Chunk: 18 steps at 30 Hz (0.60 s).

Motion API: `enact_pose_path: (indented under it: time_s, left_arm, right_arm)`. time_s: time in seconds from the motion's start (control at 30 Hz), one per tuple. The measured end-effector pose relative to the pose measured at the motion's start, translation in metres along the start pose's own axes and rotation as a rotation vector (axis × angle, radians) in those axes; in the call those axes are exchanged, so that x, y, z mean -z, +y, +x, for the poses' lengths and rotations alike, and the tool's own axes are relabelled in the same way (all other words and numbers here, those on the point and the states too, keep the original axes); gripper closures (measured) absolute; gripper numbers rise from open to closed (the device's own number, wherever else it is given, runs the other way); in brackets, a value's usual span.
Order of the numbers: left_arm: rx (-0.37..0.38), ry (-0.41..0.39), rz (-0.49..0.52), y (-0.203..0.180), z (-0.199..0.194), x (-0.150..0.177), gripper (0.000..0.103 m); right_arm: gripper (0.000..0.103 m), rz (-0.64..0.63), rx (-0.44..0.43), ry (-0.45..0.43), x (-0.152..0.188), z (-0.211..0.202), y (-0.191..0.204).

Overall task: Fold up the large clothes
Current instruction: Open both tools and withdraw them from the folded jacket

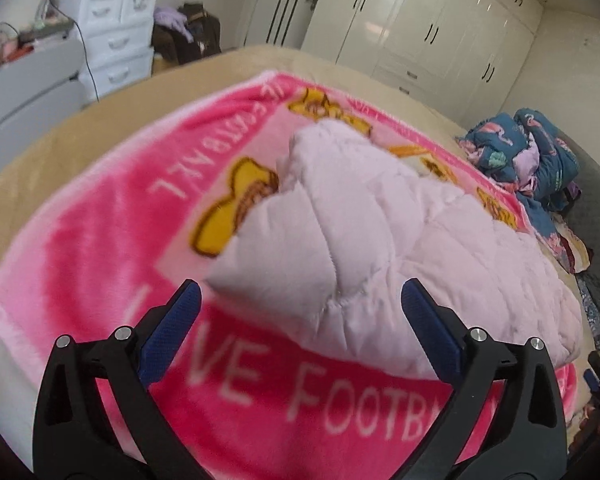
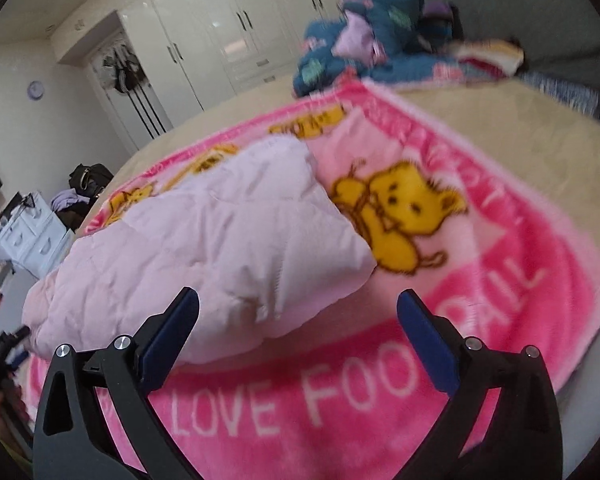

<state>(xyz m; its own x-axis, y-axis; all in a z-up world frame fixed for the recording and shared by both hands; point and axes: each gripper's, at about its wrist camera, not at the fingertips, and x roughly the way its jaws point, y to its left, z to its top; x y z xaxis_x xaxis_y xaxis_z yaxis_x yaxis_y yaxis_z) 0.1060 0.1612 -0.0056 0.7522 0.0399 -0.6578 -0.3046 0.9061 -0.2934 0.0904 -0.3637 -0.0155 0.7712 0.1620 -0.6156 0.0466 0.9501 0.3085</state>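
**Pale quilted garment lies folded on the pink blanket, both claws wide and empty**

In the left wrist view the left gripper [image 1: 300,300] stands wide, its blue pads spread toward the lower corners, nothing clamped between them. The pale pink quilted garment [image 1: 360,232] fills the middle of the frame, its near edge lying just above and between the fingertips; whether a pad touches it cannot be told. It rests on a pink blanket [image 1: 80,248] with yellow cartoon figures and white lettering, which runs under the fingers at the bottom.

In the right wrist view the right gripper [image 2: 298,300] is equally wide and holds nothing. The garment [image 2: 204,248] sits centre-left, its lower right corner reaching into the gap above the left finger; the blanket [image 2: 500,280] takes the right half.

Both views are blurred. The blanket's lettering is partly covered by the garment and by the fingers. A heap of blue patterned bedding [image 1: 536,148] at the right edge is too smeared to make out, as is the clutter around the white drawers [image 1: 116,48] at upper left. White wardrobes [image 2: 220,24] cross the top.
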Motion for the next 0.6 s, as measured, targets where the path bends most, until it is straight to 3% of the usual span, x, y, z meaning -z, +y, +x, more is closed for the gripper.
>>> enact_pose_path:
  time_s: [0.27, 0.6]
  left_arm:
    - [0.021, -0.107, 0.1, -0.025, -0.065, 0.008, 0.009]
    - [0.119, -0.109, 0.2, -0.068, -0.1, 0.051, 0.009]
  right_arm:
    - [0.004, -0.184, -0.044, -0.121, 0.007, -0.066, 0.04]
    - [0.004, -0.306, -0.063, -0.098, 0.045, -0.101, 0.084]
